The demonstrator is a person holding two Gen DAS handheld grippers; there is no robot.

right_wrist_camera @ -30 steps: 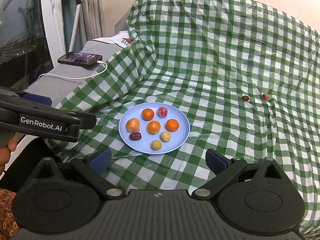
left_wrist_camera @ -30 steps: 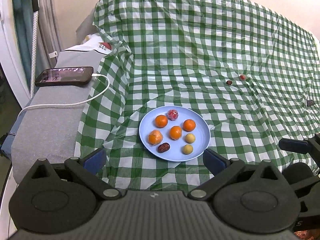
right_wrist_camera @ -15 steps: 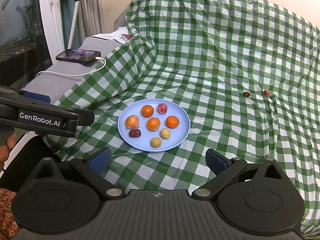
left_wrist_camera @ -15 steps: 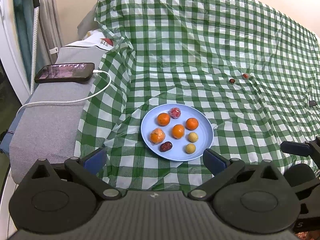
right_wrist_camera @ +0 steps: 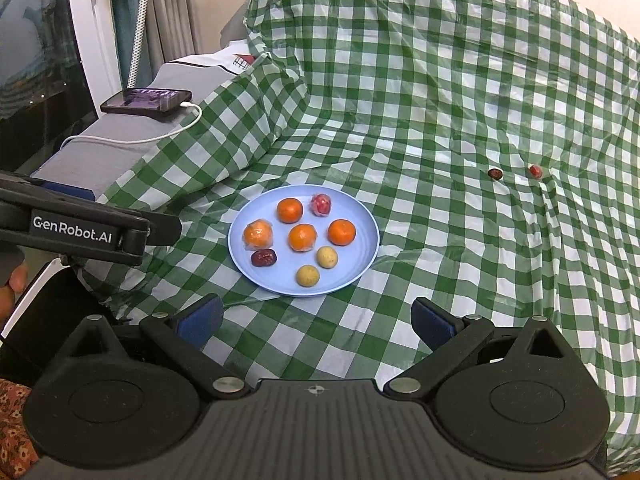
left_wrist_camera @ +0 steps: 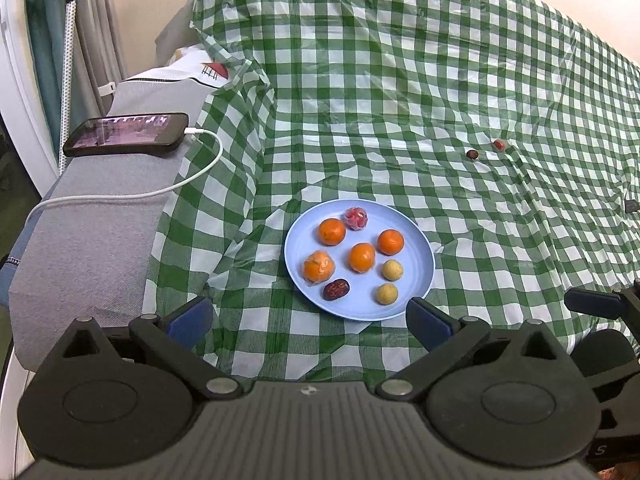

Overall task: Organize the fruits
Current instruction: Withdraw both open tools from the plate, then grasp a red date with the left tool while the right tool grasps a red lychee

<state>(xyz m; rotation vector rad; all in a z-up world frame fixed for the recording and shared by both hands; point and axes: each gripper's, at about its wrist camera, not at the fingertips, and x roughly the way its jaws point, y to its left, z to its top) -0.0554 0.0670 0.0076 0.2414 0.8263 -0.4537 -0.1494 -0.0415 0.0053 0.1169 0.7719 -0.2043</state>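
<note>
on the blue plate [left_wrist_camera: 416, 264], the date [left_wrist_camera: 336, 289] lies crosswise; both claws gape wide.

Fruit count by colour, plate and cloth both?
Orange: 4, all on the blue plate; the left one looks wrapped
Yellow: 2, on the plate
Dark red-brown: 2, one on the plate, one on the cloth
Pink-red: 2, one on the plate, one on the cloth
Total: 10

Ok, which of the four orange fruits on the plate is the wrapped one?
The wrapped orange fruit at the plate's left edge, just behind the dark date; the other three are bare.
</note>
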